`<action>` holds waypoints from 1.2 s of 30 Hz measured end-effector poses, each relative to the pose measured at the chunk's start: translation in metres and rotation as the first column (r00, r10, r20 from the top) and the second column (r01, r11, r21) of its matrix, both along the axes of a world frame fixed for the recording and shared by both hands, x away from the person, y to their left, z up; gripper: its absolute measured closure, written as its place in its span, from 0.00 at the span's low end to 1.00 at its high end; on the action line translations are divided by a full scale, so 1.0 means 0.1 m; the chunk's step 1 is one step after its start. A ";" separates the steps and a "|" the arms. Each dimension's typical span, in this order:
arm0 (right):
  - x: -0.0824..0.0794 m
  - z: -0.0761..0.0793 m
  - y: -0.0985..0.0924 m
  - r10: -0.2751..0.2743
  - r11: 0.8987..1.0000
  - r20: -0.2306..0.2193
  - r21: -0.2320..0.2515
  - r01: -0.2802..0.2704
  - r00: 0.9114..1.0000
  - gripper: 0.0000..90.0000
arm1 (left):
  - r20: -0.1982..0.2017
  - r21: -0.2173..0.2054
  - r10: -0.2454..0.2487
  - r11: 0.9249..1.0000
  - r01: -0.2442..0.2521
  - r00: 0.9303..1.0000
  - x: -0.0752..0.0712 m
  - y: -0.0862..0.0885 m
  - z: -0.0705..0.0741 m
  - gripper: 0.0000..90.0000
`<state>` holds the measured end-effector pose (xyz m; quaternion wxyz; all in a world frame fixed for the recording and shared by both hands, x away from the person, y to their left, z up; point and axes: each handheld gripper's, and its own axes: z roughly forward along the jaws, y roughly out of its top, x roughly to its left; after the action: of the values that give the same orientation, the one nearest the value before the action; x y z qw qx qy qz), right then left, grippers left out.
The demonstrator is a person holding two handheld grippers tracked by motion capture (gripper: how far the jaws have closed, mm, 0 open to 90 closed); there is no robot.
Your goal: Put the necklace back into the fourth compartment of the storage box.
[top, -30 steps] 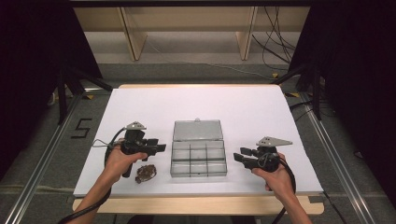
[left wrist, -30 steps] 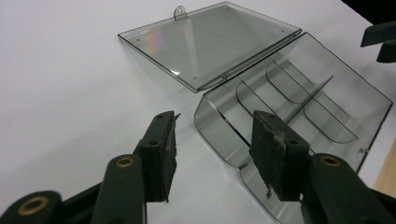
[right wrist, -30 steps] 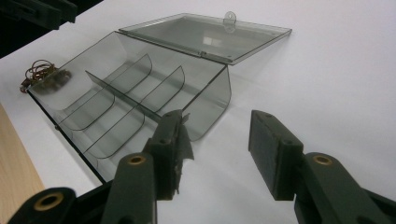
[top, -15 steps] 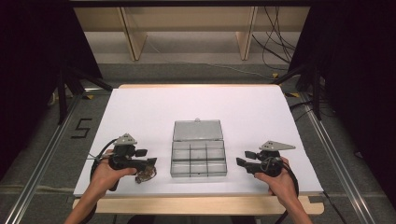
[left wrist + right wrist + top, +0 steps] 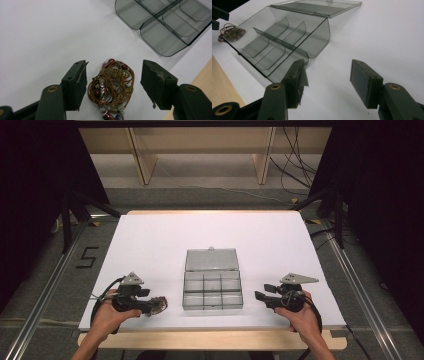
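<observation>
Your left gripper (image 5: 113,87) had its jaws apart, and they had just been opening wider; the necklace (image 5: 112,91) lay between them on the white table (image 5: 42,37), with neither pad pressing on it, so nothing was gripped. In the left gripper view the bundle of brown cord, red beads and brass filigree sat in the lower middle of the frame, its long axis running up and down the picture, along the jaws rather than across them. That suited a straight close, I judge: the pads would meet its narrow sides. The clear box (image 5: 165,22), lid folded back, lay at the upper right of that frame, well apart from the necklace. In the high view your left gripper (image 5: 159,304) was at the lower left, the necklace (image 5: 158,303) at its tips and the box (image 5: 212,287) just to its right. Your right gripper (image 5: 259,296), at the lower right, also had its jaws apart with nothing between them, pointing at the box's near corner (image 5: 312,53). The left hand was plainly the nearer one.
</observation>
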<state>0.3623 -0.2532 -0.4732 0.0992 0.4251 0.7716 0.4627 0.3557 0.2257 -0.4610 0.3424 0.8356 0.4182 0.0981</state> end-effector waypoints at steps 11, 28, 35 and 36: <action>-0.01 0.00 0.00 -0.006 1.000 -0.023 0.012 0.006 1.000 0.52 | -0.012 0.053 0.004 0.999 -0.003 1.000 0.00 -0.06 -0.16 0.43; -0.01 -0.01 0.01 -0.004 1.000 -0.026 0.016 0.004 1.000 0.53 | -0.053 0.004 -0.052 0.999 0.052 0.997 -0.03 -0.09 -0.21 0.70; -0.01 -0.01 0.01 -0.004 1.000 -0.025 -0.008 0.004 1.000 0.53 | -0.019 0.018 -0.104 0.994 0.104 0.994 -0.06 -0.14 -0.18 0.86; -0.01 -0.02 0.01 -0.003 1.000 -0.025 0.001 0.003 1.000 0.53 | -0.022 0.023 -0.114 0.993 0.114 0.993 -0.06 -0.14 -0.17 0.86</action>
<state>0.3612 -0.2518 -0.4747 0.0900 0.4322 0.7718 0.4577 0.3496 0.2120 -0.4784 0.3328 0.8633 0.3720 0.0749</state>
